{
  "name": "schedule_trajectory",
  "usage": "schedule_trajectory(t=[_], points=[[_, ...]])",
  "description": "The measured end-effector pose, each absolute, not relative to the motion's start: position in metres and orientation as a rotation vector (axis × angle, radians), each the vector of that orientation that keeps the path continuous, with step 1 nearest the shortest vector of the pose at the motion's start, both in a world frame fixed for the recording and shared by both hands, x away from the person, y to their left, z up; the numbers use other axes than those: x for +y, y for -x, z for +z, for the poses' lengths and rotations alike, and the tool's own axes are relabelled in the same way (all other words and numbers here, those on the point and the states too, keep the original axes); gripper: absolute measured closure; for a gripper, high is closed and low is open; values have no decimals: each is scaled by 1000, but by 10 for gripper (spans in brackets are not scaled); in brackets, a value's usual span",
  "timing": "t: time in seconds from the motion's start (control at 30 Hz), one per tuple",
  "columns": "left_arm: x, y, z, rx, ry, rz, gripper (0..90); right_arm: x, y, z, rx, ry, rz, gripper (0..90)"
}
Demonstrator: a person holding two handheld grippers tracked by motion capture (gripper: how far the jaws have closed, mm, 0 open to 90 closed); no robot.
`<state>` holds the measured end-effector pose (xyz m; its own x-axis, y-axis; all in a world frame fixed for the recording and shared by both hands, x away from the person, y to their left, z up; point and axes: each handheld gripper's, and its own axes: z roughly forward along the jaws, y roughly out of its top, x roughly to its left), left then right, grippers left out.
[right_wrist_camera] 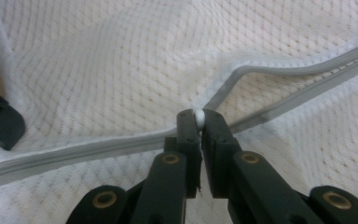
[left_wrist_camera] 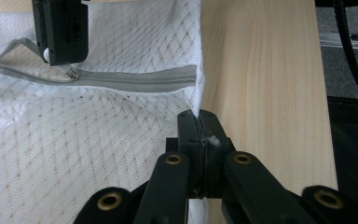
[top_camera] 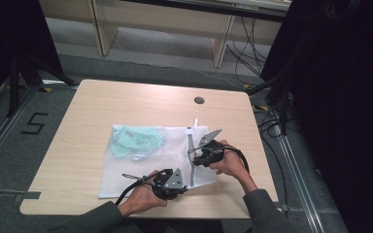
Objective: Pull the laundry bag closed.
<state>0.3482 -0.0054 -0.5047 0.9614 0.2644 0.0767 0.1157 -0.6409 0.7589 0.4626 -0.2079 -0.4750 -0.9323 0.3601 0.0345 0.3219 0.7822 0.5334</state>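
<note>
A light wooden tabletop seen from above, with a white mesh laundry bag lying flat at its centre. Through the mesh, toward the bag's 10 o'clock corner, a pale green garment shows folded inside.

At about 6 o'clock on the bag, a person's left hand holds the left gripper at the bag's near edge. In the left gripper view, its jaws are pressed together on the bag's white hem — the corner of mesh is pinched between them, right where fabric meets bare wood. Just beyond, at 11 o'clock from the jaws, a grey zipper runs across the mesh, closed along the stretch nearest the hem, with a small metal slider sitting beneath the tip of the other gripper.

At 3 o'clock on the bag, the right hand holds the right gripper over the zipper line. In the right gripper view, its jaws are closed on a small white pull tab — beyond them the two grey zipper tapes part toward 2 o'clock, where the bag stands open.

Dark cables trail from both grippers toward the person.
</note>
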Motion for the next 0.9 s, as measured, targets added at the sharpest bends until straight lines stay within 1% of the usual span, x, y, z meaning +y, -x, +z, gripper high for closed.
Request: schedule_trajectory(t=[0.1,0.13,0.17,0.27,0.73,0.9], points=[[-7,-347,-506,261,-2269,229,890,-209,-466,-475,2896,-569,836,868],[-5,-348,-504,217,-2309,234,890,-209,-466,-475,2896,-569,836,868],[-5,-348,-504,212,-2313,236,890,-210,-467,-476,2887,-579,842,868],[-7,-347,-505,270,-2263,226,890,-210,-470,-476,2883,-578,834,868],[-6,-347,-503,263,-2266,234,891,-207,-482,-477,2861,-581,840,868],[-6,-345,-503,250,-2276,210,891,-207,-487,-476,2830,-592,813,868]])
